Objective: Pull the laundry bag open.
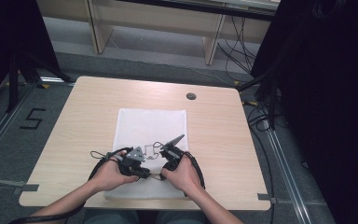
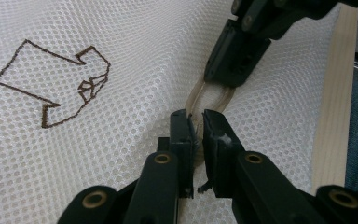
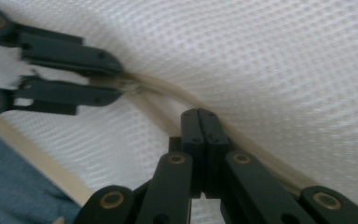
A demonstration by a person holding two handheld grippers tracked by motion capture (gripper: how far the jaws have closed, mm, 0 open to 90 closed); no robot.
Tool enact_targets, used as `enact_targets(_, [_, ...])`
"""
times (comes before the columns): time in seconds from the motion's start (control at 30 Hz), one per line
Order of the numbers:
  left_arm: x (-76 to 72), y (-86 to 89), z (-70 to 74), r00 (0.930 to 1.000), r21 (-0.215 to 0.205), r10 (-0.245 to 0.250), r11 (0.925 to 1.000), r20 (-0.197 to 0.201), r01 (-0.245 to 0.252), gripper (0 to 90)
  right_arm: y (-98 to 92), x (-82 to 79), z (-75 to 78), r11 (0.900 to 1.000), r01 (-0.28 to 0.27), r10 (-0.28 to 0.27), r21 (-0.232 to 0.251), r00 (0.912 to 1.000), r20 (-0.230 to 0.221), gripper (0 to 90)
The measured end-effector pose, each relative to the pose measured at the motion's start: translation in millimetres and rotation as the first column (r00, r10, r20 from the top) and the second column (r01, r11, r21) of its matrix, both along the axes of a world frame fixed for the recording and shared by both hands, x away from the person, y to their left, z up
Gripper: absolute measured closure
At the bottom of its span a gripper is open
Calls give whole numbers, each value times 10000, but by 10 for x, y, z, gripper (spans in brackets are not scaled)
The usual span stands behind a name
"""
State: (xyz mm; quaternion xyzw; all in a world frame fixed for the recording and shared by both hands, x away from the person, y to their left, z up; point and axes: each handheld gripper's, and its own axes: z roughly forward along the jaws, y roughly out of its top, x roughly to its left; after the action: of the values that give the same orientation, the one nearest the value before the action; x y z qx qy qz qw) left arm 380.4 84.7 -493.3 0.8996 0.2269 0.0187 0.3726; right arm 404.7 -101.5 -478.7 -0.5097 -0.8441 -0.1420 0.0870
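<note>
Both your grippers, left gripper (image 2: pixel 198 128) and right gripper (image 3: pixel 199 122), have jaws clamped on the beige cord (image 2: pixel 213 95); next, pull toward 9 and 3 o'clock.

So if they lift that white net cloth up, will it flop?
Probably, yes. The white mesh cloth already puckers into soft folds near the left gripper, so it likely droops. It looks thin and holey, so probably light.

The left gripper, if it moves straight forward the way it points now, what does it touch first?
Most likely the right gripper, just ahead of the left gripper along the beige cord both pinch on the white mesh cloth; depth is uncertain.
</note>
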Motion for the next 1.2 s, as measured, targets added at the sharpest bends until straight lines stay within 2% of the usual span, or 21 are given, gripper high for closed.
enact_targets(0.1, [2, 1, 2, 10000, 7, 0, 10000, 10, 0, 824, -7, 2, 25, 9998, 184, -184, 22, 9997, -143, 900])
enact_targets(0.13, [4, 2, 2, 10000, -4, 0, 10000, 12, 0, 824, -8, 1, 35, 9997, 245, -245, -54, 9997, 31, 900])
enact_targets(0.2, [7, 2, -4, 10000, -46, 27, 10000, -23, -27, 824, -22, 4, 68, 9998, 60, -60, 176, 10000, -27, 900])
enact_targets(0.33, [1, -5, -9, 10000, -75, 47, 10000, -65, -47, 824, 7, -26, -3, 9997, 204, -205, -130, 9997, -109, 900])
enact_targets(0.37, [4, 0, -2, 10000, -4, -8, 10000, -31, 8, 824, 1, -23, -19, 9998, 100, -99, -168, 9999, 39, 900])
enact_targets(0.4, [-2, -3, -6, 9999, -60, 110, 9999, -117, -111, 824, 17, -30, -3, 9998, 148, -148, -139, 9999, -51, 900])
enact_targets(0.43, [0, -2, -7, 9999, -55, 94, 9999, -107, -94, 824, 17, -33, -16, 9999, 79, -78, -98, 9999, 123, 900])
enact_targets(0.47, [5, 2, -2, 10000, 10, -3, 10000, -30, 3, 824, 26, -35, -12, 9998, 97, -96, -194, 9999, 76, 900])
enact_targets(0.53, [7, 4, -7, 9999, -41, 32, 10000, -107, -33, 824, 38, -43, -11, 9998, 128, -126, -175, 9999, 98, 900])
enact_targets(0.6, [1, 6, -11, 9997, -66, 105, 9999, -237, -106, 825, 39, -31, 2, 9995, -15, 13, -301, 10000, -72, 900])
enact_targets(0.67, [-6, 8, -12, 9994, -132, 155, 9998, -301, -159, 825, 45, -31, -13, 9996, -44, 49, -290, 9998, 195, 900])
enact_targets(0.7, [-7, 10, -11, 9995, -73, 159, 9998, -280, -161, 825, 37, -26, -9, 9993, -266, 270, -259, 9995, 133, 900])
enact_targets(0.73, [-2, 16, -2, 9998, 59, -56, 10000, -170, 57, 825, 52, -42, 3, 9990, -211, 215, -399, 9997, 83, 900])
enact_targets(0.77, [-5, 14, -2, 9998, 76, 0, 10000, -181, 1, 826, 69, -56, -3, 9987, -146, 161, -481, 9994, 314, 900])
enact_targets(0.8, [-4, 13, -4, 9997, 97, 12, 10000, -229, -9, 827, 75, -58, 9, 9981, -240, 253, -560, 9994, 236, 900])
enact_targets(0.9, [-3, 13, -8, 9996, 216, -1, 9998, -278, 7, 828, 91, -79, 13, 9973, -281, 308, -680, 9988, 381, 900])
enact_targets(1.1, [4, 13, 13, 9996, 265, -127, 9996, -232, 133, 829, 83, -78, 7, 9983, -211, 229, -544, 9992, 324, 900])
enact_targets(1.13, [5, 16, 5, 9996, 267, -47, 9996, -288, 55, 829, 85, -86, -1, 9985, -124, 149, -538, 9988, 475, 900])
enact_targets(1.2, [10, 19, -4, 9992, 214, -35, 9998, -395, 44, 829, 81, -84, -1, 9982, -208, 236, -569, 9985, 502, 900])
